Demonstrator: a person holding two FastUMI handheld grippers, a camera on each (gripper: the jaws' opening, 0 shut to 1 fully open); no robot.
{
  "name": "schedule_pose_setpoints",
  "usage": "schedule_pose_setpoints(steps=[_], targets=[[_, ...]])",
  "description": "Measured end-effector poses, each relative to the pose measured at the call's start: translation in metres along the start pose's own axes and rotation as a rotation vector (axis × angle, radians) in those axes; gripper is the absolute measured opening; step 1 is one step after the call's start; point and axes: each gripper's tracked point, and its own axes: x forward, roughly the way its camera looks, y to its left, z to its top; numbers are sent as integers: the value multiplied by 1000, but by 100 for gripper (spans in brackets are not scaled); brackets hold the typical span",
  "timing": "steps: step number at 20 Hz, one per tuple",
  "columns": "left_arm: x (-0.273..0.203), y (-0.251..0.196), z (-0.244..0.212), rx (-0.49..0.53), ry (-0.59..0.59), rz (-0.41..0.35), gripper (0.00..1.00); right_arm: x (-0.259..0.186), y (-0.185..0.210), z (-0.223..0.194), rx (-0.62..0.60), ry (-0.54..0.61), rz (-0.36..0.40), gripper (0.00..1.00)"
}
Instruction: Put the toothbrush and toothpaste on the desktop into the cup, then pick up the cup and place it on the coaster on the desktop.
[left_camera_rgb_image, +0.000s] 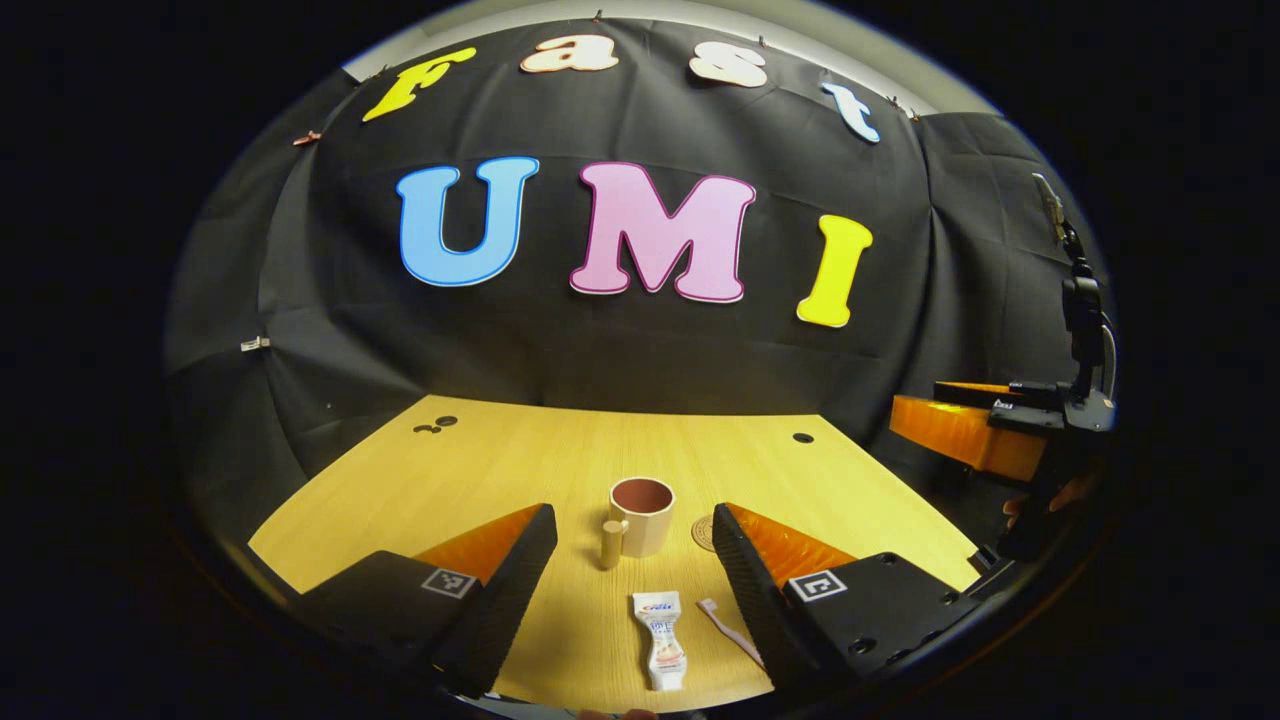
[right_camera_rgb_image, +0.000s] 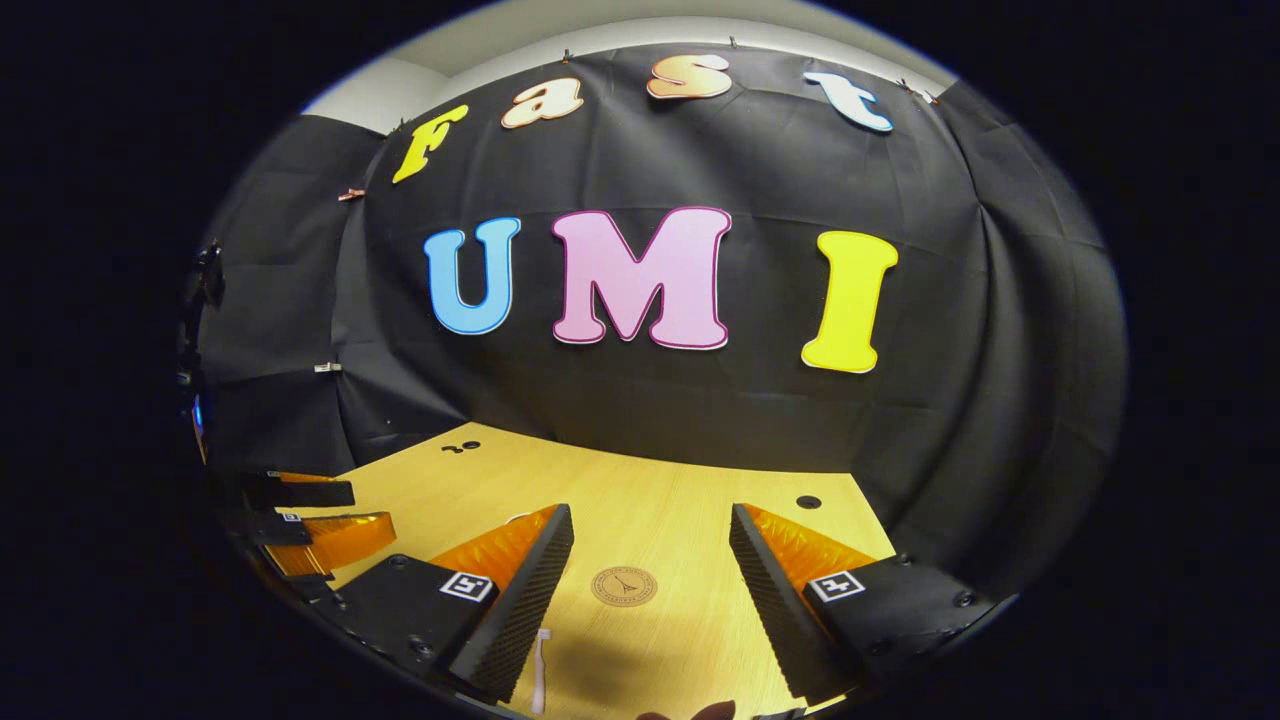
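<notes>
Now both grippers, left (left_camera_rgb_image: 633, 545) and right (right_camera_rgb_image: 650, 545), hover with jaws spread, grasping nothing. Toothpaste (left_camera_rgb_image: 662, 640) and toothbrush (left_camera_rgb_image: 728, 628) lie side by side on the desk (left_camera_rgb_image: 480, 470) (near edge); cup (left_camera_rgb_image: 641, 516) stands behind, coaster (right_camera_rgb_image: 623, 586) just beside it.

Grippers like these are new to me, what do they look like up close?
Each is a handheld tool with two long wedge-shaped fingers whose inner faces are ribbed. The left gripper and right gripper both have translucent orange side panels, black bodies with visible screws, and small square black-and-white marker tags near the finger bases.
</notes>
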Motion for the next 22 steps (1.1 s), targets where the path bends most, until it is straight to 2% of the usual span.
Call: schedule_pose_setpoints(steps=[5,15,22], targets=[[17,-9,-47,-6,160,1,97,4,-12,-9,8,28,-4,98],[50,-22,-173,44,551,16,97,-1,-41,-28,26,85,-15,97],[74,-22,-215,51,690,23,94,1,-59,-44,59,132,-24,97]])
